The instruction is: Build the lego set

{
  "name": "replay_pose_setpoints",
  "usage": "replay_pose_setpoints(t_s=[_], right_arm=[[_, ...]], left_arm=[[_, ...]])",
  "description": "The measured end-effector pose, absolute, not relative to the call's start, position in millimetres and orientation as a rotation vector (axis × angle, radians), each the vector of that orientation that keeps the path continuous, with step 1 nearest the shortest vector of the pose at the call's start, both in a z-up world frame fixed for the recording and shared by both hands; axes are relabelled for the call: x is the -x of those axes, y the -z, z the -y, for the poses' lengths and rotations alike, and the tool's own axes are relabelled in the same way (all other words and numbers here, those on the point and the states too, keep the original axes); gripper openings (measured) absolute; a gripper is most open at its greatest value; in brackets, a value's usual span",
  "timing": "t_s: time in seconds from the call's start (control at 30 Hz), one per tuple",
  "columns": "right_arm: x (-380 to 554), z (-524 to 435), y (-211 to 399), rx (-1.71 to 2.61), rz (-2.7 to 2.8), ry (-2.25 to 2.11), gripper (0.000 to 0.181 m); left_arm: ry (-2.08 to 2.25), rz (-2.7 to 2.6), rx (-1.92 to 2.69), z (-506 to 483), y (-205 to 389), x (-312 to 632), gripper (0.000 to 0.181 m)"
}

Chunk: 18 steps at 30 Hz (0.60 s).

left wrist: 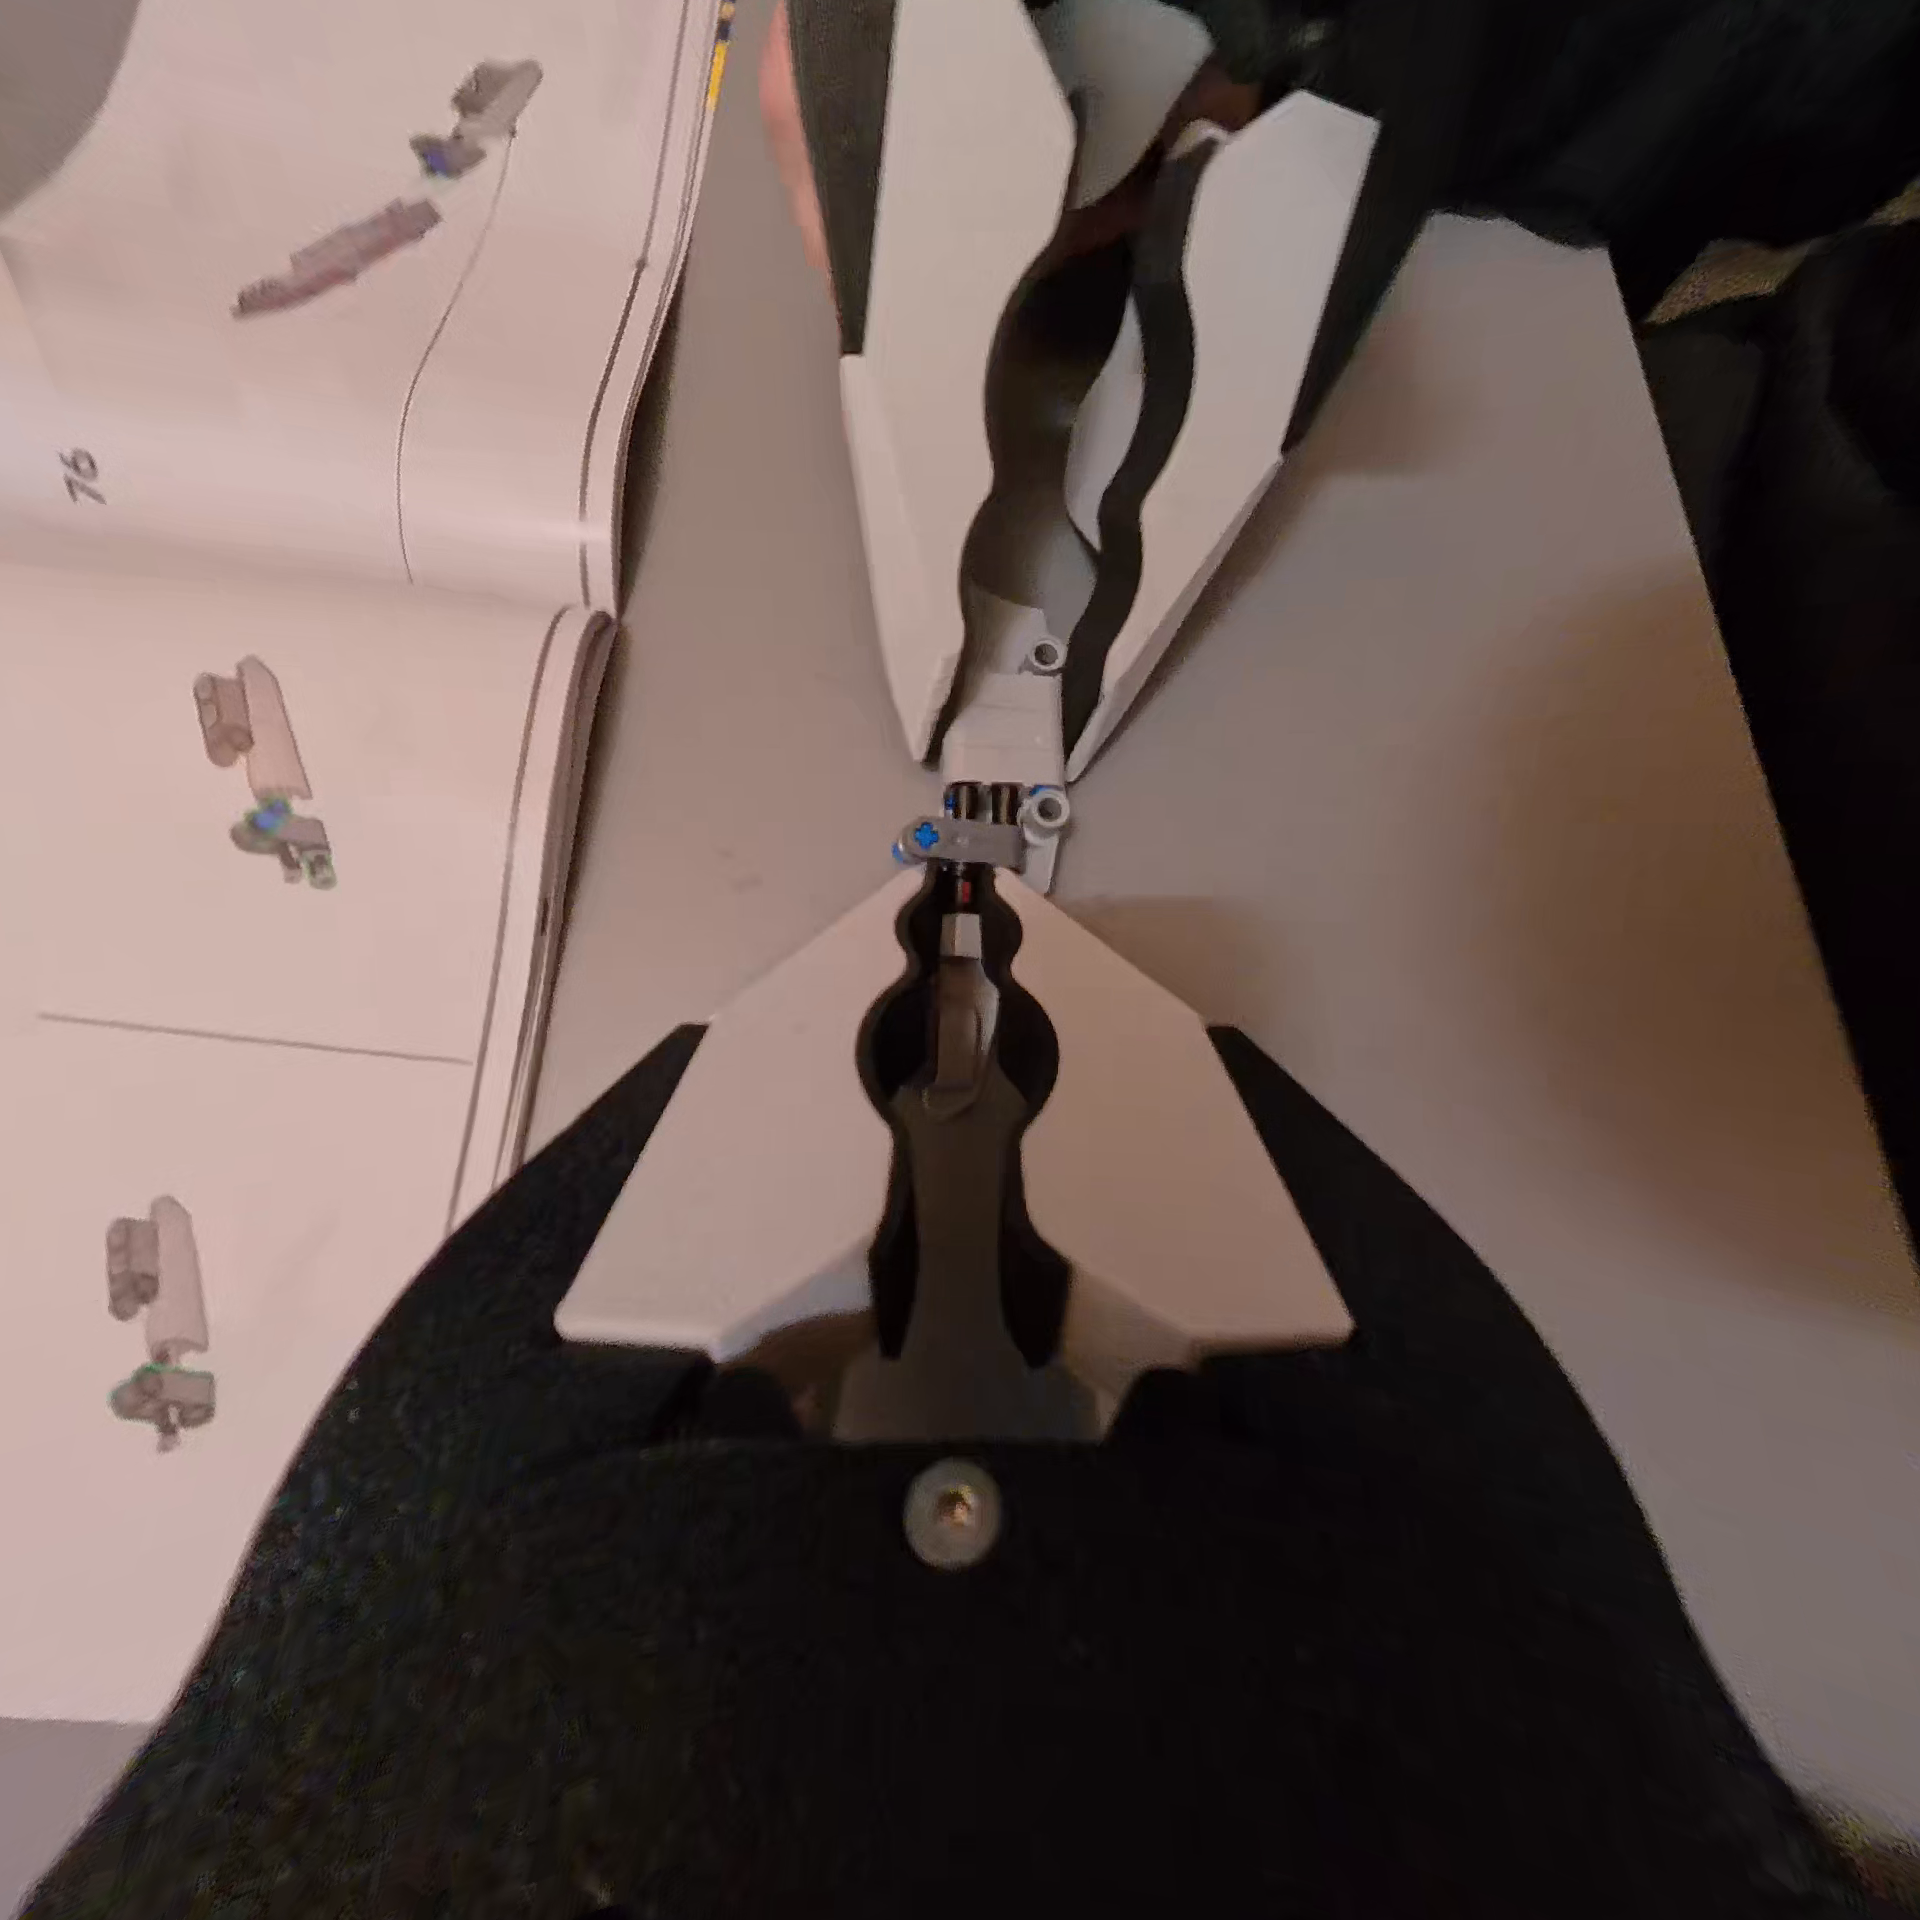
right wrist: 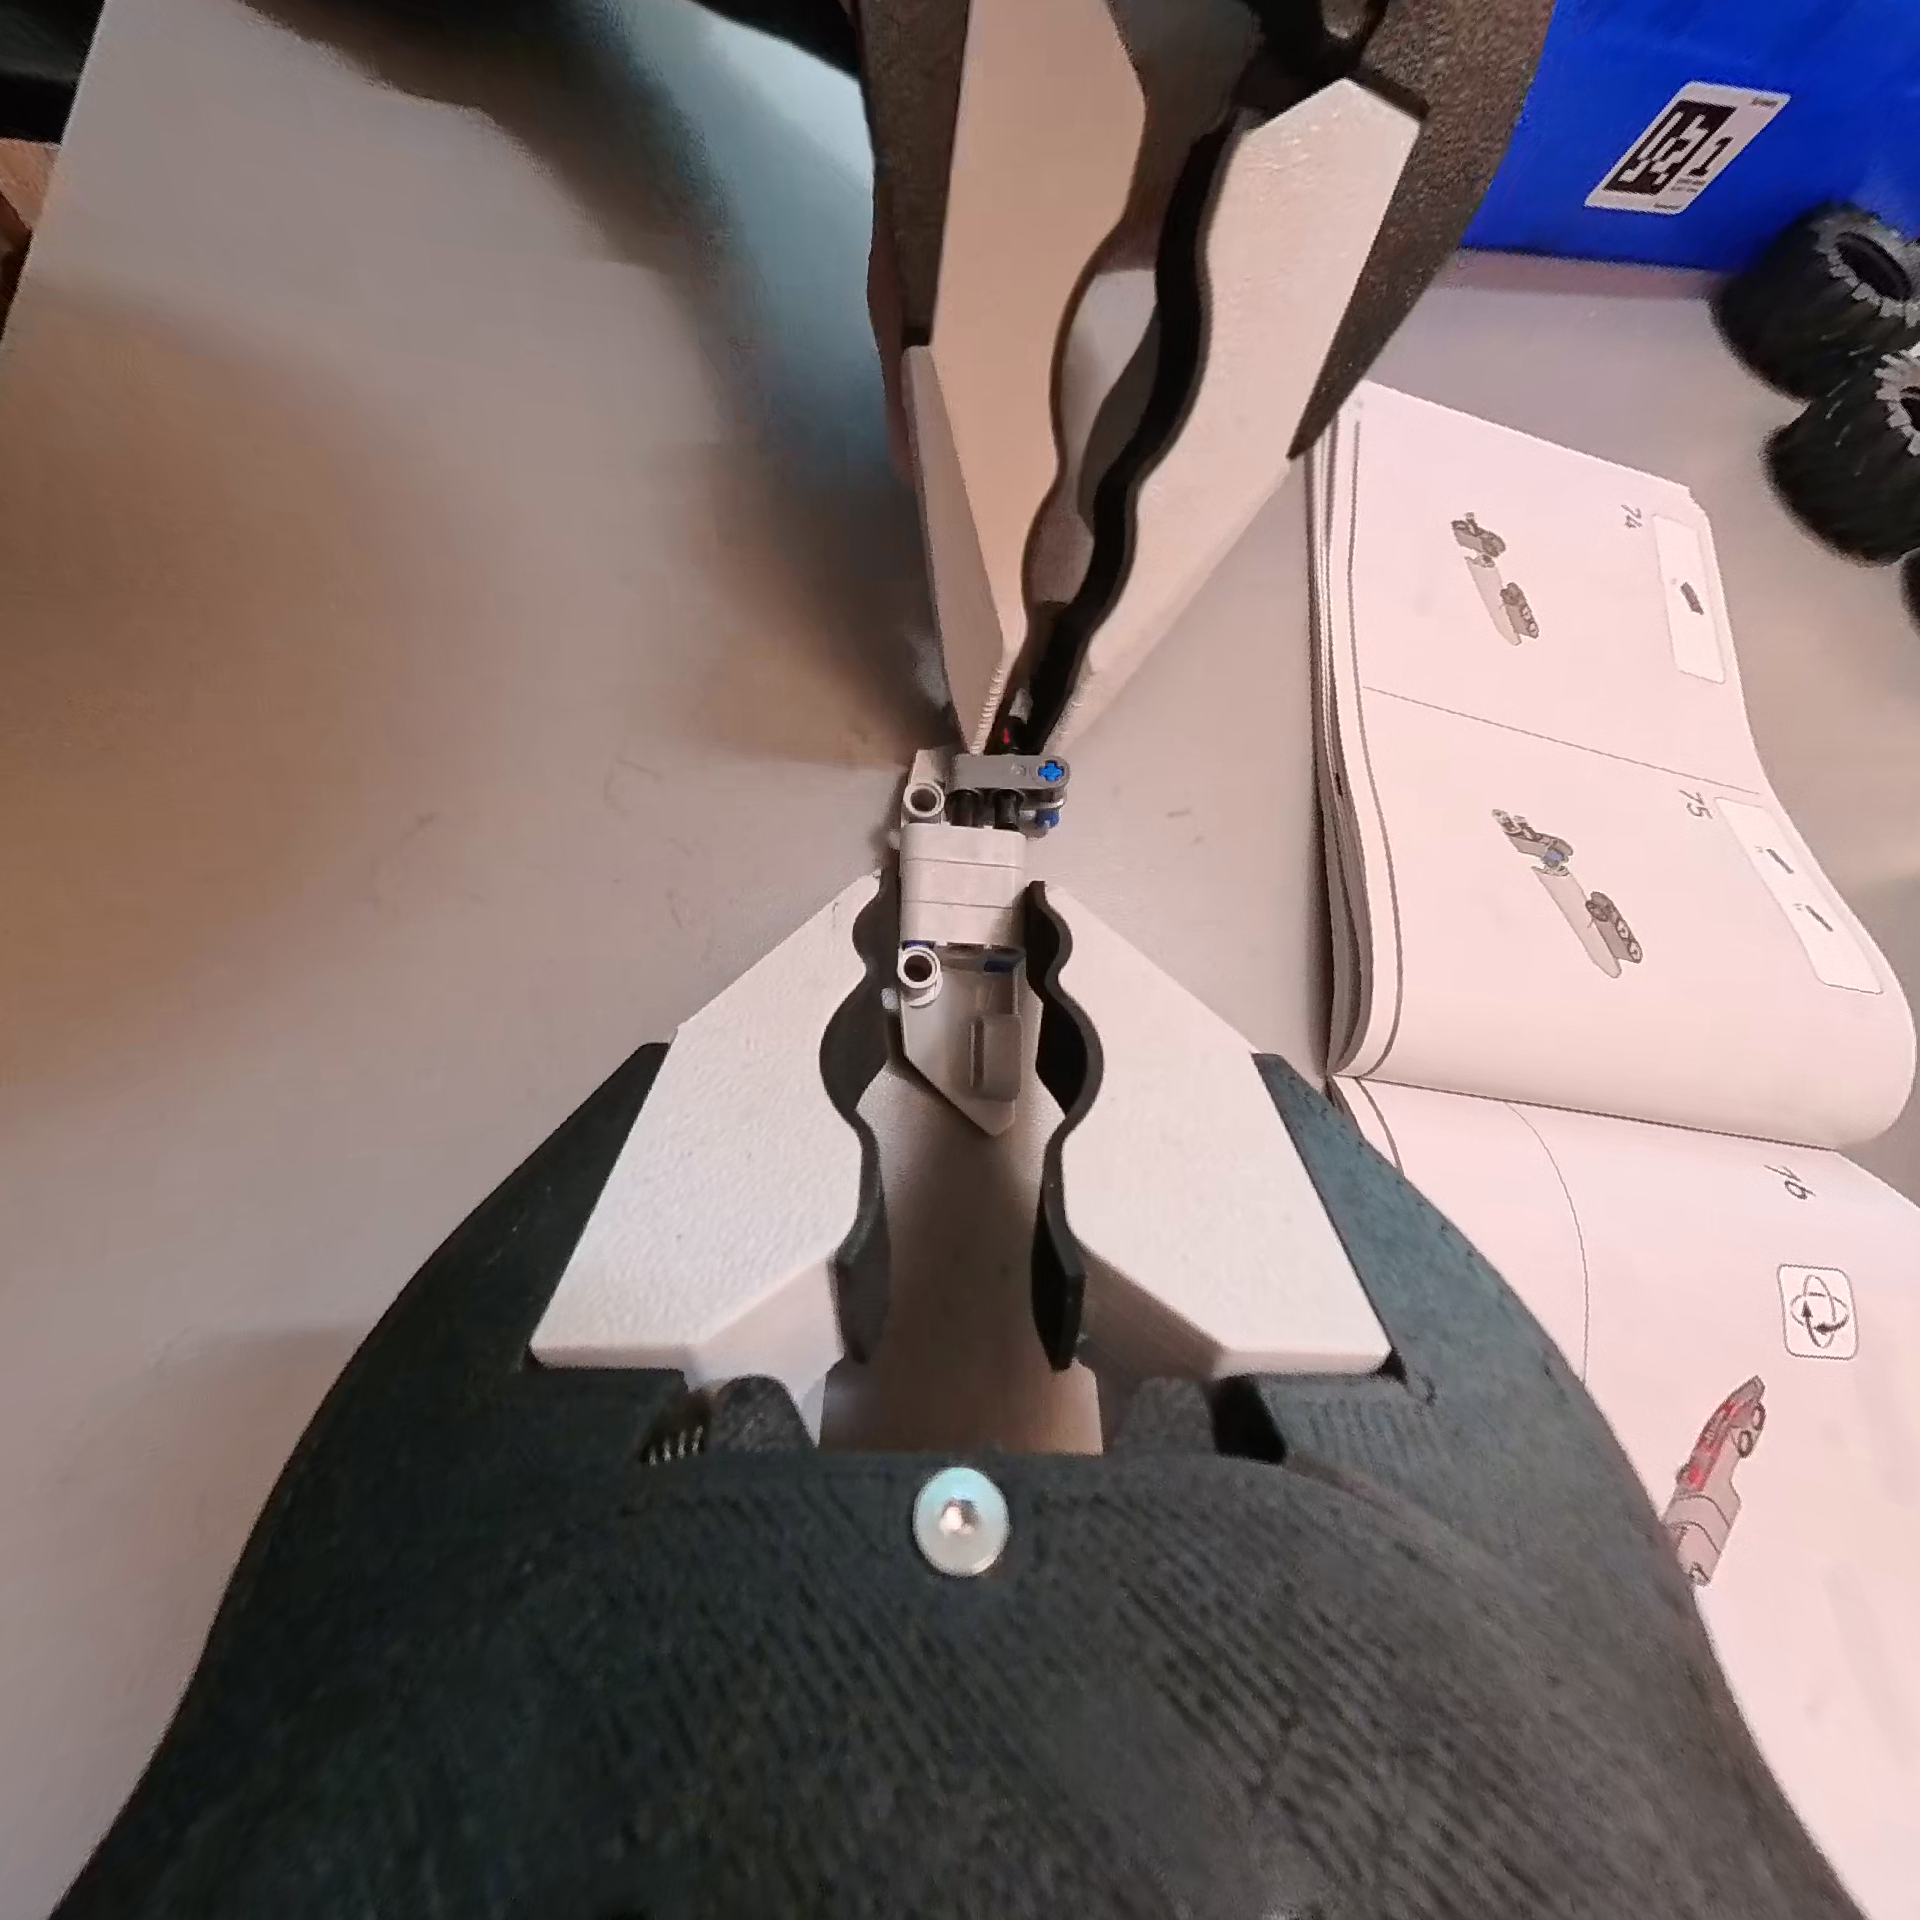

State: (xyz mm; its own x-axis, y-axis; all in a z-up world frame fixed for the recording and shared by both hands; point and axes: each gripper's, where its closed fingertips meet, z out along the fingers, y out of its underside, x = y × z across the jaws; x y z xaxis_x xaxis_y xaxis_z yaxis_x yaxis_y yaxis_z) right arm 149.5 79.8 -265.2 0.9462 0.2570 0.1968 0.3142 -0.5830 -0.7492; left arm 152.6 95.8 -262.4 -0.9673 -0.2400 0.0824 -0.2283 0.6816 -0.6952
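Right gripper (right wrist: 940,971) with fingers (right wrist: 1049,987) narrowed onto the light grey lego panel assembly (right wrist: 956,883), held above the white table (right wrist: 416,520). Left gripper (left wrist: 956,925) opposite, tip to tip, fingers (left wrist: 1013,930) nearly closed around the dark pin end of the small grey lego beam (left wrist: 961,837) with a blue cross pin. Open instruction booklet (right wrist: 1538,810) flat on the table beside both; black tyres (right wrist: 1839,301) and blue box (right wrist: 1662,125) beyond.

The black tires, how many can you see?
3 black tires show, all at the right edge of the right wrist view: one by the blue box, one below it, and a sliver lowest. More may be hidden off-frame.
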Motion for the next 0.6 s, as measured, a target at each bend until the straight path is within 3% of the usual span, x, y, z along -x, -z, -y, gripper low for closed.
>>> replay_pose_setpoints(t_s=[0.37, 0.6], right_arm=[[-149.4, -80.0, 265.3, 2.219, 0.401, 0.085, 0.023], [-149.4, -79.5, 265.5, 2.222, 0.402, 0.082, 0.023]], left_arm=[[1.254, -2.680, 0.102, -95.4, 262.0, -152.2, 0.004], [1.202, -2.718, 0.177, -94.8, 262.6, -153.4, 0.002]])
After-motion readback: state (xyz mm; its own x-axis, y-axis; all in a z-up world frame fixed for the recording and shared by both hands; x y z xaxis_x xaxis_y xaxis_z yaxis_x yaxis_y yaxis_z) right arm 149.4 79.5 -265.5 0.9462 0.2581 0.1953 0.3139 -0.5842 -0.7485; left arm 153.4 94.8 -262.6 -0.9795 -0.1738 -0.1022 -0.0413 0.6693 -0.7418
